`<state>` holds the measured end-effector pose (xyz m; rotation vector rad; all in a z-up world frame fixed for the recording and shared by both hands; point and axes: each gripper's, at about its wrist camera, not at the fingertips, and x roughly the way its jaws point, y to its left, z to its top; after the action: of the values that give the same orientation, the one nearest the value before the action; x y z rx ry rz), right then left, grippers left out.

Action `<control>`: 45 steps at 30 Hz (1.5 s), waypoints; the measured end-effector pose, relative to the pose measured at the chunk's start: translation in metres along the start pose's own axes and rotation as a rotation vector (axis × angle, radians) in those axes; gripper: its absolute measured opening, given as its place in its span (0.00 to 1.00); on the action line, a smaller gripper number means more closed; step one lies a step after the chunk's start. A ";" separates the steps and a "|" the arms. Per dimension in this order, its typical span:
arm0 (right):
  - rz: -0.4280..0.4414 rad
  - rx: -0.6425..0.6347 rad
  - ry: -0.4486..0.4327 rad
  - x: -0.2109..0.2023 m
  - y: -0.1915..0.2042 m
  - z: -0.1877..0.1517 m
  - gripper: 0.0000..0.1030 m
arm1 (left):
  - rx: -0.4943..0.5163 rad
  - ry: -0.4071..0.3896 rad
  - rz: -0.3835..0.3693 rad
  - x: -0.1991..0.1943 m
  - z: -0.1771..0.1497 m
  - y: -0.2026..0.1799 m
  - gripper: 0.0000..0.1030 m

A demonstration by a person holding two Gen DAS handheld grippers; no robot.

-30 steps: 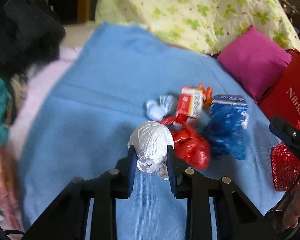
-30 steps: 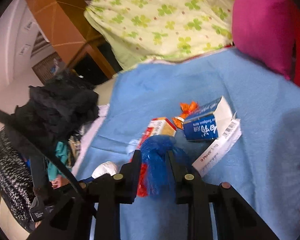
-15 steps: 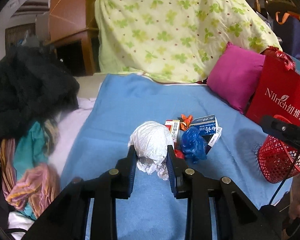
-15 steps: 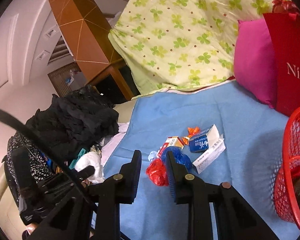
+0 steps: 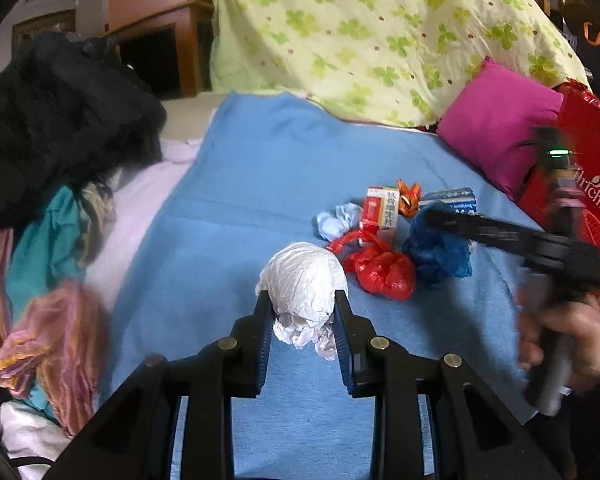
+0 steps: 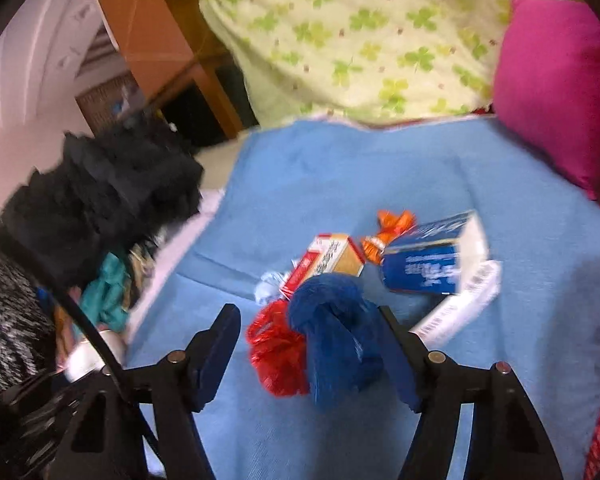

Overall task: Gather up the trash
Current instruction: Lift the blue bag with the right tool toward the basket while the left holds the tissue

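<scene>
Right wrist view: my right claw (image 6: 312, 354) is opening, jaws wide apart, and the blue plastic bag (image 6: 336, 336) sits between them, leaning toward the right jaw and maybe brushing it, though blur keeps me from telling; I read it as not pressed. The bag runs lengthwise along the claw's pointing line, knot end away from me, so a straight close across its narrow width should catch it. The red plastic bag (image 6: 278, 354) lies just left of it, touching, partly inside the jaw gap too, so there is a risk of pinching both. Behind them on the blue blanket (image 6: 380, 176) are the red-and-white carton (image 6: 326, 258), the blue box (image 6: 432, 264) and the orange wrapper (image 6: 388, 228). In the left wrist view my left claw (image 5: 302, 320) is clenched on the white crumpled bag (image 5: 304, 288), lifted clear of the bed, so that hand is busy; the right is nearer the remaining pile. From there the blue plastic bag sits right under the right claw's tip. A red mesh edge shows at the far right, where I take the basket to be.
</scene>
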<state>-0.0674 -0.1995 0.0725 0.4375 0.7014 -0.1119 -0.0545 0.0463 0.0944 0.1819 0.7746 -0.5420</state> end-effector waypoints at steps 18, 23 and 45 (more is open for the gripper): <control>-0.023 0.030 -0.170 -0.116 -0.005 -0.019 0.40 | 0.144 -0.156 -0.002 -0.083 0.006 -0.072 0.29; -0.039 0.000 -0.284 -0.191 0.001 -0.031 0.40 | 0.203 -0.241 0.008 -0.126 0.007 -0.100 0.30; -0.092 -0.052 -0.587 -0.377 0.004 -0.080 0.40 | 0.339 -0.381 0.008 -0.208 0.001 -0.182 0.30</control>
<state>-0.4021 -0.1790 0.2633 0.2993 0.1455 -0.2949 -0.2717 -0.0257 0.2494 0.3823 0.3074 -0.6749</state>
